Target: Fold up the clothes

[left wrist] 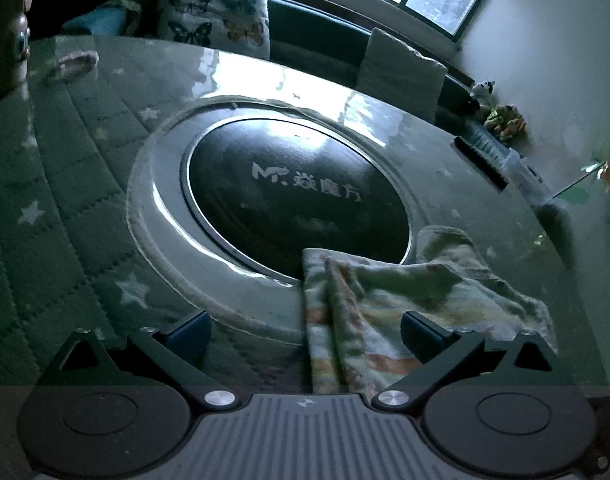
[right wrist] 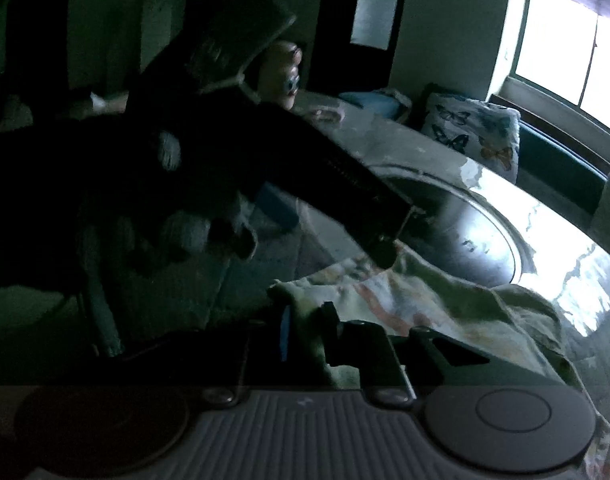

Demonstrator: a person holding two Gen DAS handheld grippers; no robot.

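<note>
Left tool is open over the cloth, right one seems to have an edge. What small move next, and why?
Probably lower the left tool and close on the cloth edge between its fingers. It hangs open with nothing held, while the right tool looks shut on the cloth's near edge, so one side lacks a grip.
</note>
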